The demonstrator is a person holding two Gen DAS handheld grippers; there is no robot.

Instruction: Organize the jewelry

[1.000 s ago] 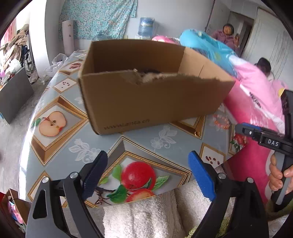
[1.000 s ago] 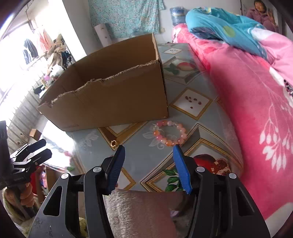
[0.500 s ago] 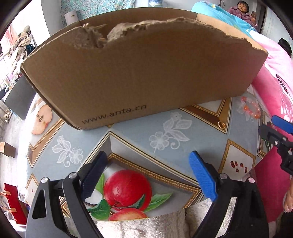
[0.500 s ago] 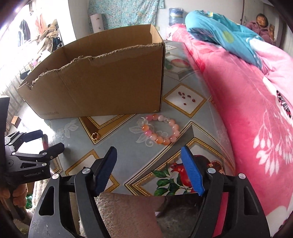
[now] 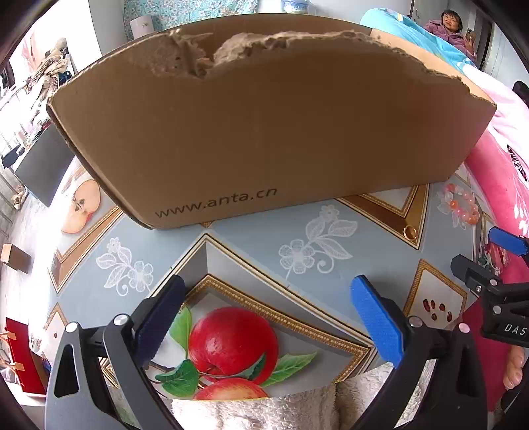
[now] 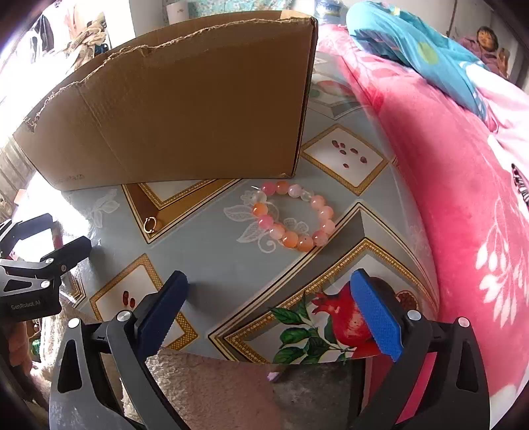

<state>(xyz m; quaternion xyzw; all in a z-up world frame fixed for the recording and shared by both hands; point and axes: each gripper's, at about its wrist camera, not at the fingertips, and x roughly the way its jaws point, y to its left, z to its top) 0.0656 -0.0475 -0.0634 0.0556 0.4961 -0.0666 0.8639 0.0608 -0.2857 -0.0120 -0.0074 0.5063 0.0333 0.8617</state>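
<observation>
A bracelet of pink and orange beads point(image 6: 289, 238) lies on the patterned table point(image 6: 215, 251), just in front of the cardboard box point(image 6: 185, 115). A small gold ring point(image 6: 145, 226) lies to its left. My right gripper point(image 6: 269, 281) hovers short of the bracelet, its jaws opening with nothing between them. My left gripper point(image 5: 267, 287) faces the box's long printed side point(image 5: 264, 125). Its jaws are opening too, with only the apple print under them. In the left wrist view the ring point(image 5: 405, 231) and bracelet point(image 5: 463, 211) lie at the right.
A bed with a pink blanket point(image 6: 446, 165) runs along the table's right edge. A person point(image 5: 453, 26) sits at the back of it. A fluffy cloth point(image 5: 264, 413) lies under the table's near edge. The box's top edge is torn.
The left gripper came down and in toward the box, which now fills the view. The right gripper sank toward the bracelet. Both jaws spread wider, the right by far more.
</observation>
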